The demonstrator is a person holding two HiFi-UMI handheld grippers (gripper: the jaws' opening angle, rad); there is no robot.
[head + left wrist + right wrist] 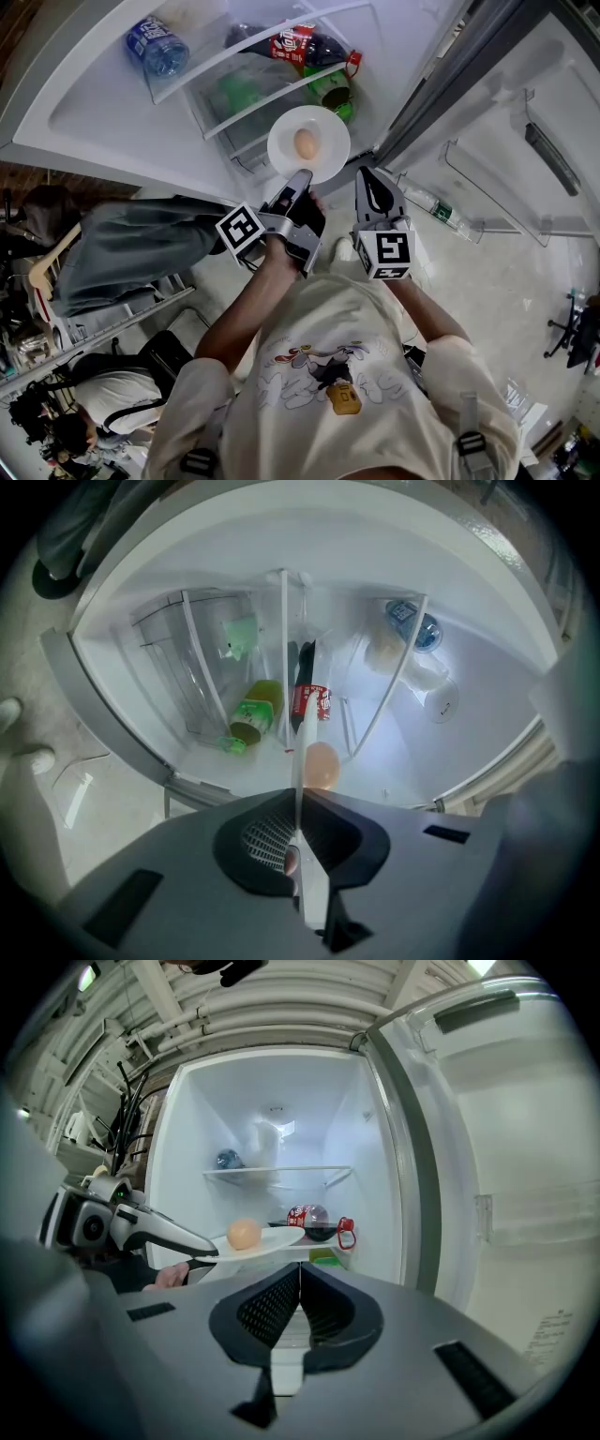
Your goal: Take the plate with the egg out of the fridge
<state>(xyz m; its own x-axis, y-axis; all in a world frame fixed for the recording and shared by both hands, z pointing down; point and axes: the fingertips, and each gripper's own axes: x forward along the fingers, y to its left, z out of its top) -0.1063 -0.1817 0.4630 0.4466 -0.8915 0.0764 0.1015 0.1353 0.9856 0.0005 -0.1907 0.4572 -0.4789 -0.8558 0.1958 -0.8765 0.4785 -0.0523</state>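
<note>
Pinching the plate (330,131) by its near rim in the left gripper (304,178) fingers, shut thin on it, at the open fridge (94,103) mouth, with the egg (306,143) at centre; right gripper (367,180) fingers closed on nothing alongside. Risking a tilt from that one-edge hold, rolling the loose egg off.

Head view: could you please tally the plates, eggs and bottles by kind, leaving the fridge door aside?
White round plate: 1
Tan egg: 1
Plastic bottles: 3 (blue-labelled clear bottle, red-labelled dark bottle, green bottle)
Total: 5
</note>
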